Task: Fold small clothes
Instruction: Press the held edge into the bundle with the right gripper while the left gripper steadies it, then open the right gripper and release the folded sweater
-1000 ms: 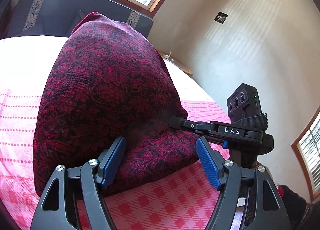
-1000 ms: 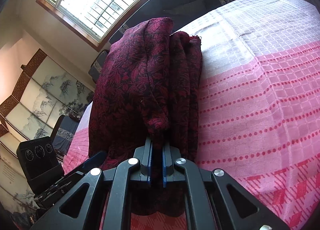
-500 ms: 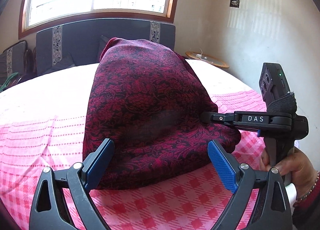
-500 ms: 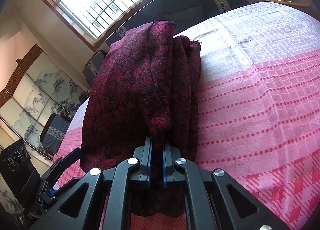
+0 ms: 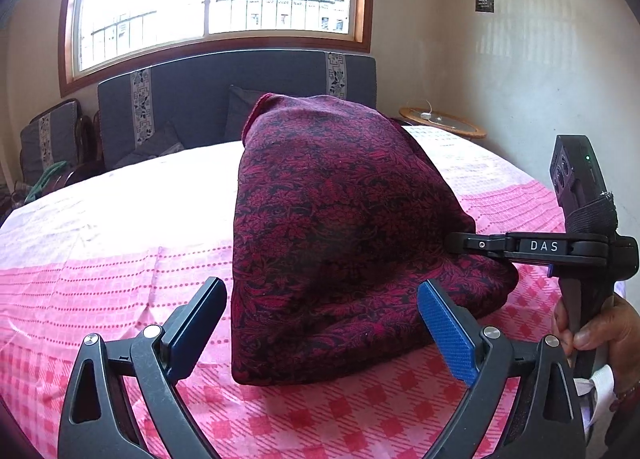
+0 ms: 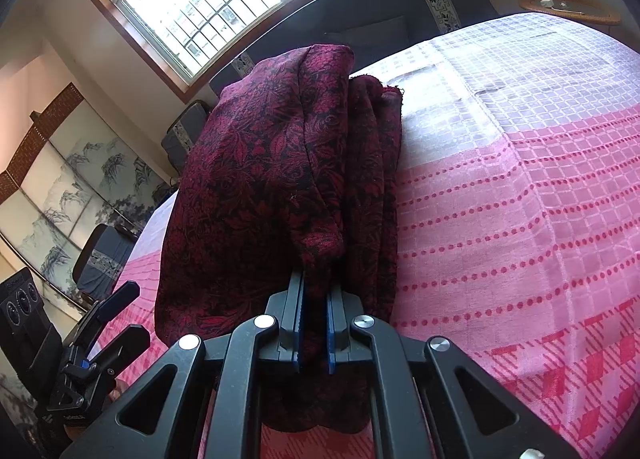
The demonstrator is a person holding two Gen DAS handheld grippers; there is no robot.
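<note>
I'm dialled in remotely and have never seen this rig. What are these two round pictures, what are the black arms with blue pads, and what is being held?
There is no robot: a person holds a hand-operated claw in each hand, each with a fisheye camera looking along its fingers. One picture is from the left claw, which is open and holds nothing. The other is from the right claw, shut on a fold of the dark red cloth. In the left view you also see the right claw from the side, with the person's hand on its handle. The cloth is partly lifted, its lower part resting on a pink checked bedspread.
</note>
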